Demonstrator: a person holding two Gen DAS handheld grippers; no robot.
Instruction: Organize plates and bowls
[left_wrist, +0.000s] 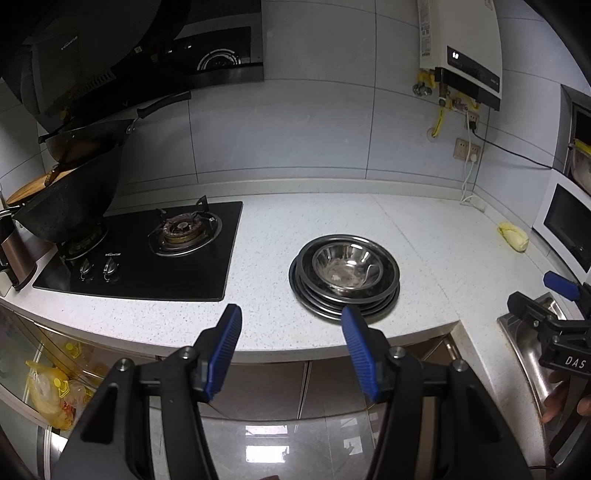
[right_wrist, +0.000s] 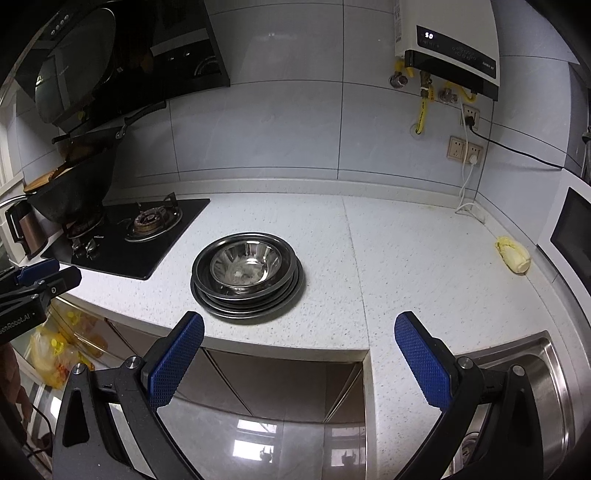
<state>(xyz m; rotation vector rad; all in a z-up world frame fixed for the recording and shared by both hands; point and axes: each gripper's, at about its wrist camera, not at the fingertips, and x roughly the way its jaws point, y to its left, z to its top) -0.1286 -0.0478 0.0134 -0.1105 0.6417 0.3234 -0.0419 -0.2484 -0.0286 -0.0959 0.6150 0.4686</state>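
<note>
Both the left gripper (left_wrist: 291, 321) and right gripper (right_wrist: 299, 328) gape wide, empty. The bowl (left_wrist: 347, 267) nests atop stacked plates (left_wrist: 343, 308) just beyond the jaws; a careless pinch could drag the slick stack off the counter (left_wrist: 277, 325).

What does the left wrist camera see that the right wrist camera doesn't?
Only the left wrist view shows the left claw from behind, open, and the right claw poking in from the side above the sink.

Only the right wrist view shows the right claw from behind, open and empty, with the left claw at its edge.

Both show the stack of metal plates with a bowl on top, the stove, the black wok and the yellow thing on the counter.
</note>
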